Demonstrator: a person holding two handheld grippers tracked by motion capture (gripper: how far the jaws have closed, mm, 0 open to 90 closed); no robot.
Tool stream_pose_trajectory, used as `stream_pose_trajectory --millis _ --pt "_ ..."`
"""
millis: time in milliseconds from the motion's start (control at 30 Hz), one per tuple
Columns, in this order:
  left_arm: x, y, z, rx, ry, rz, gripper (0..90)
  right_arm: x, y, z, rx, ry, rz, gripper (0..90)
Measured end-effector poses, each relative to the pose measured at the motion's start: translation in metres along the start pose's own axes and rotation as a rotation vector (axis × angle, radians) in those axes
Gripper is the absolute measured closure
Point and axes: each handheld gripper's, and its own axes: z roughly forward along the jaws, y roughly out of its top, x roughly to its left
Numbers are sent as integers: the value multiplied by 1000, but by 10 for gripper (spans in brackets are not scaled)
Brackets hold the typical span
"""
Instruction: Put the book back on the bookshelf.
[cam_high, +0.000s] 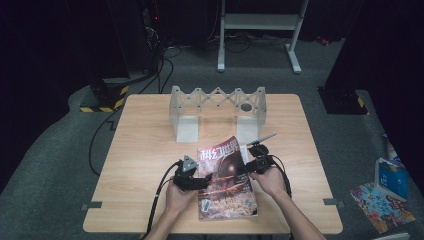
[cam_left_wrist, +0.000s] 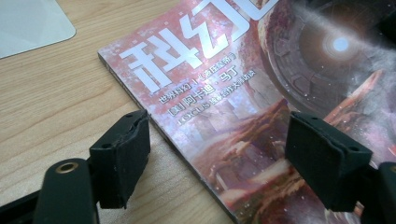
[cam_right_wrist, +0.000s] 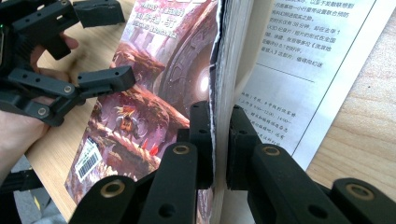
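Observation:
A magazine (cam_high: 226, 185) with a reddish space-art cover lies on the wooden table (cam_high: 145, 150), near its front edge. My right gripper (cam_high: 248, 165) is shut on the cover and a sheaf of pages at the magazine's right edge (cam_right_wrist: 220, 135) and holds them raised, so a white printed inner page (cam_right_wrist: 299, 70) shows beneath. My left gripper (cam_high: 205, 179) is open at the magazine's left edge (cam_left_wrist: 217, 154). One of its jaws is over the bare wood and the other over the cover (cam_left_wrist: 243, 93). Its spread jaws (cam_right_wrist: 112, 44) also appear in the right gripper view.
A grey folding rack (cam_high: 217, 102) with two flat feet stands across the back middle of the table; one foot's plate (cam_left_wrist: 28, 23) lies just beyond the magazine. Bare wood lies left and right of the magazine. A blue box (cam_high: 392, 177) sits on the floor at right.

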Motion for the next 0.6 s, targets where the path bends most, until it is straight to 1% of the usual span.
stream_pose_trajectory --millis 67,167,267,333,400,500,600 --pt "1 0 0 3 -10 -8 203 0 -1 -1 -3 4 -12 838" --pt "3 1 -1 12 -40 -31 187 1 -2 -3 -7 8 -28 839" --pt "5 2 -1 27 -61 -26 165 3 -3 -5 -18 15 -50 841" --pt "4 2 -1 32 -75 -33 153 4 -4 -7 -22 17 -65 841" --pt "4 2 -2 43 -77 -26 148 5 -5 -8 -28 19 -81 841" --pt "3 3 -4 56 -87 -28 143 5 -6 -10 -26 23 -94 842" --pt "5 5 -6 51 -95 -32 142 6 -8 -12 -33 28 -113 842"
